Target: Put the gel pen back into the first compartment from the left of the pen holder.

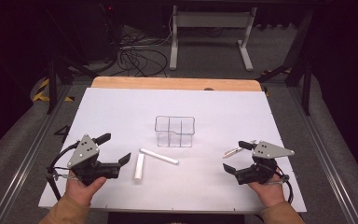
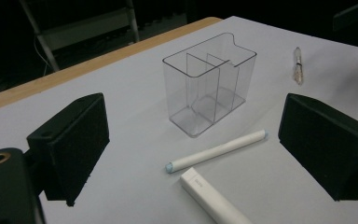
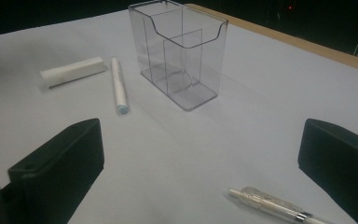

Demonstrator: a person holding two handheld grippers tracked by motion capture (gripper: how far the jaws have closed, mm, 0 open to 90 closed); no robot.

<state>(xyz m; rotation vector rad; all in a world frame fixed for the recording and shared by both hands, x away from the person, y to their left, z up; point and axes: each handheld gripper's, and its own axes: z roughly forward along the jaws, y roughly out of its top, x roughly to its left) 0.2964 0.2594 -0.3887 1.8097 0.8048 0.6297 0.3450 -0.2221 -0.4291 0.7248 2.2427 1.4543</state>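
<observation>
A clear plastic organizer (image 1: pixel 175 131) with inner dividers stands upright and empty at the table's middle (image 2: pixel 209 84) (image 3: pixel 179 53). In front of it lie a white round pen (image 1: pixel 159 156) (image 2: pixel 216 150) (image 3: pixel 119 85) and a white flat bar (image 1: pixel 139 167) (image 2: pixel 214 197) (image 3: pixel 72 71). A clear pen (image 1: pixel 232 151) (image 2: pixel 298 65) (image 3: pixel 272 204) rests to the right. My left gripper (image 1: pixel 116 148) (image 2: pixel 193 154) is open, left of the white items. My right gripper (image 1: pixel 237 156) (image 3: pixel 200 161) is open, with the clear pen lying near its jaws, untouched.
The white table sheet (image 1: pixel 121 112) has a wooden strip (image 1: pixel 177 83) along its far edge. Beyond it stand a white metal frame (image 1: pixel 209 28) and loose cables (image 1: pixel 137 56) on the floor. Dark stands flank the table.
</observation>
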